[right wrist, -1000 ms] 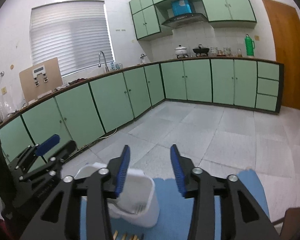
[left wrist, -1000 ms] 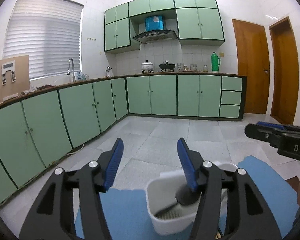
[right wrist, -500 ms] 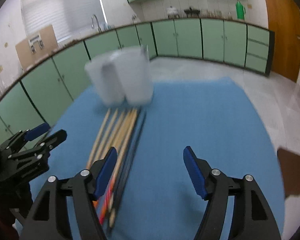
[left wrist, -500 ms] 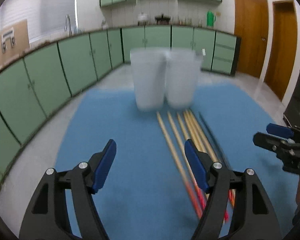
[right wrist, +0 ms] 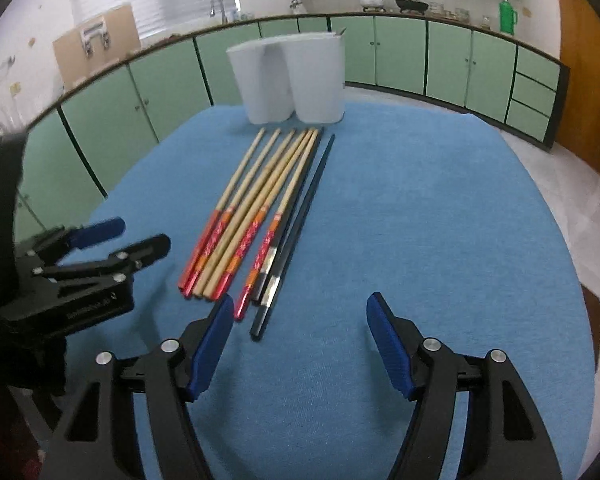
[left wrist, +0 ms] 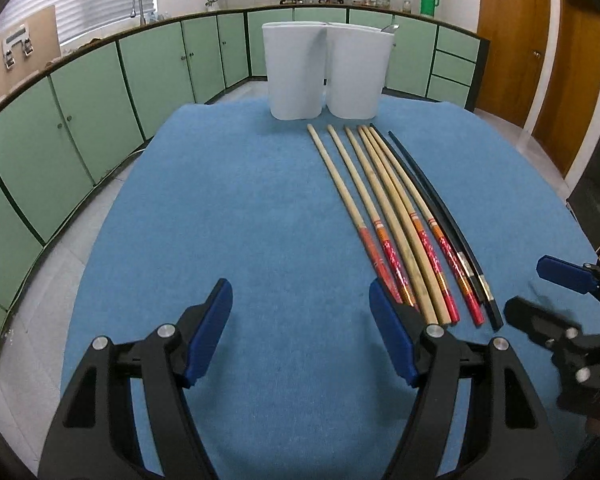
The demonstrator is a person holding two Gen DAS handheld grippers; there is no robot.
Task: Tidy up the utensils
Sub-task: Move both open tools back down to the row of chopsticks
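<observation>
Hovering above the near edge of a blue-covered desk (left wrist: 228, 208), the left tool (left wrist: 300, 334) has its jaws spread wide and empty; the right tool (right wrist: 300, 334) is likewise spread and empty, low over the cloth. A row of chopsticks (left wrist: 384, 216) lies flat on the desk, running from near to far: five wooden ones, some with red-and-orange patterned near ends, packed side by side, and two black ones (right wrist: 296, 236) at the right of the row. Their near ends lie just beyond the left tool's right finger (left wrist: 392, 340) and the right tool's left finger (right wrist: 212, 344). At the far edge stands a white two-compartment holder (left wrist: 326, 70), upright, just beyond the far tips of the chopsticks. A spoon tip (left wrist: 390, 29) shows above the rim of its right compartment.
</observation>
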